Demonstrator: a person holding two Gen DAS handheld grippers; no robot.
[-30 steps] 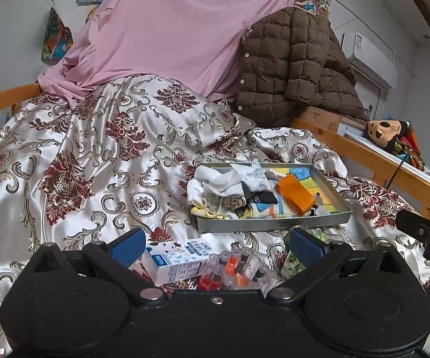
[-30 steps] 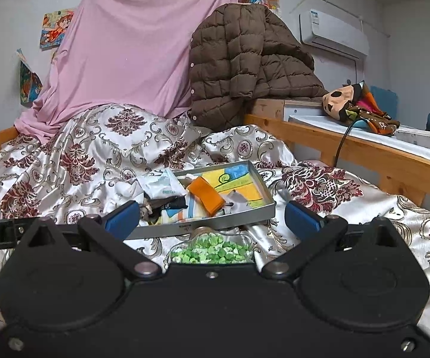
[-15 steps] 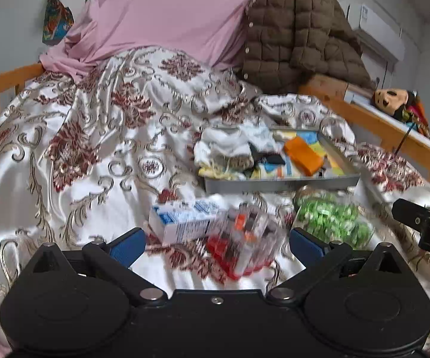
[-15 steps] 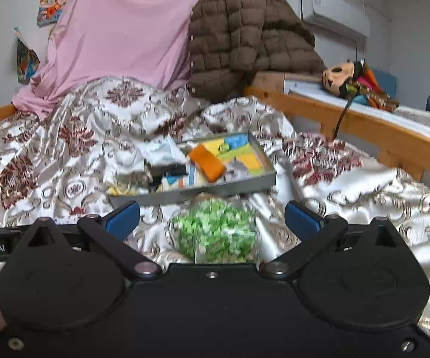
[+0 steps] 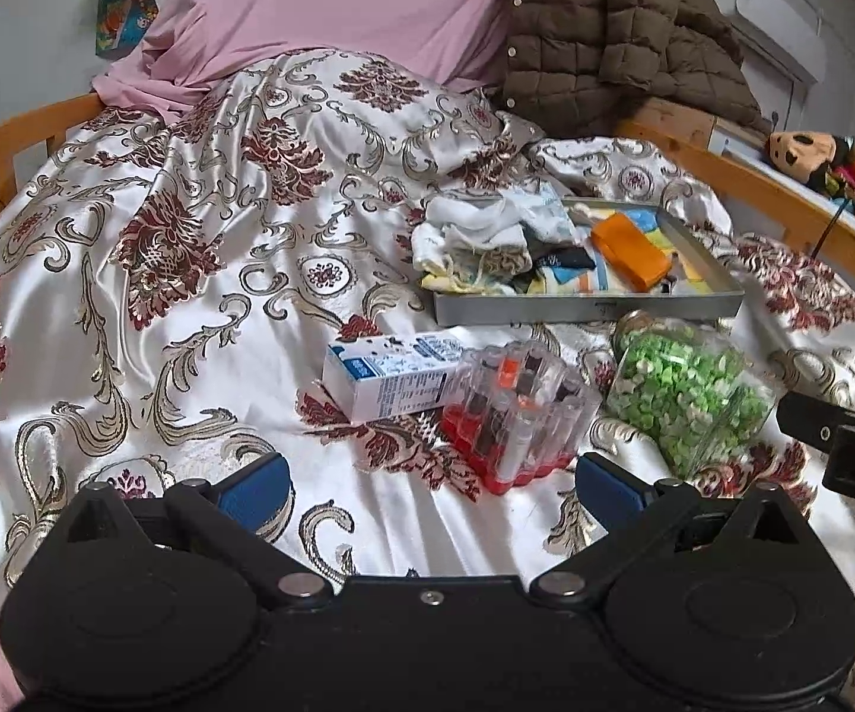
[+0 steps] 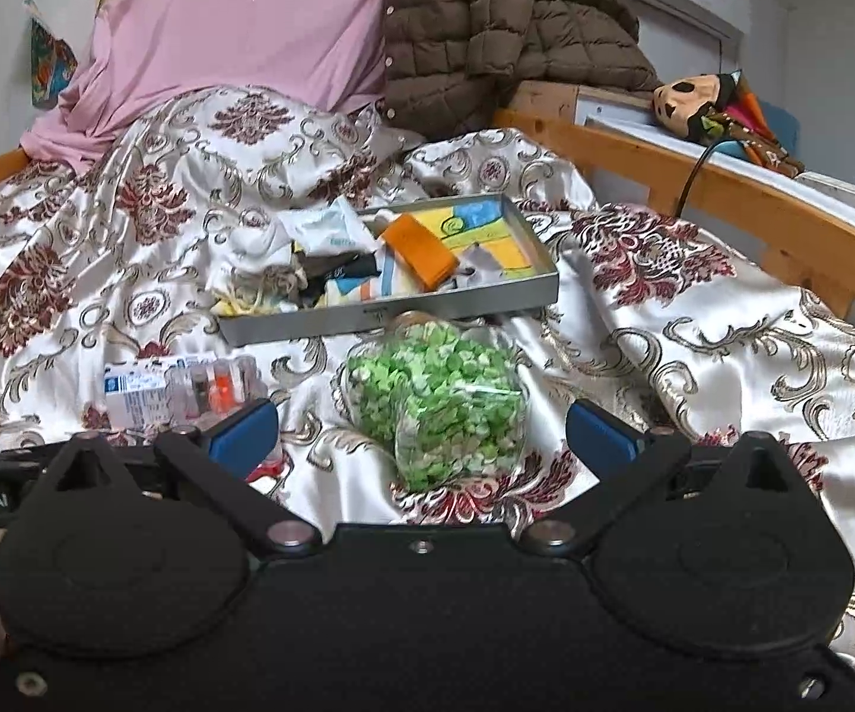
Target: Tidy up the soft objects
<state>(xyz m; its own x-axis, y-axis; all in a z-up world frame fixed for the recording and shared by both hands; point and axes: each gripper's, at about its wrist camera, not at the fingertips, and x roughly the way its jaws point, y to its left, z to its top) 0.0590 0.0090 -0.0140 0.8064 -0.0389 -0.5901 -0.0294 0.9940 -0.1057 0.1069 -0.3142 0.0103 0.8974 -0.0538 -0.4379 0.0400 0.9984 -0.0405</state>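
Note:
A grey metal tray [image 5: 587, 304] [image 6: 385, 314] lies on the patterned bedspread. It holds soft items: a crumpled white cloth [image 5: 474, 231] [image 6: 255, 249], an orange folded piece [image 5: 629, 249] [image 6: 421, 249] and colourful cloths. My left gripper [image 5: 433, 489] hovers open and holds nothing, just short of a clear case of small bottles [image 5: 516, 415]. My right gripper [image 6: 421, 433] is open too, its fingers either side of a jar of green bits [image 6: 433, 409] [image 5: 685, 391] without touching it.
A white and blue carton [image 5: 388, 377] [image 6: 133, 388] lies beside the clear case [image 6: 219, 385]. Wooden bed rails [image 6: 724, 196] run along the right. A brown puffer jacket [image 5: 605, 29] and a pink sheet [image 5: 332, 0] are piled at the head.
Both cameras have lifted and tipped down, so the carton, case and jar sit farther ahead of the fingers. Both grippers stay open and nothing was taken hold of.

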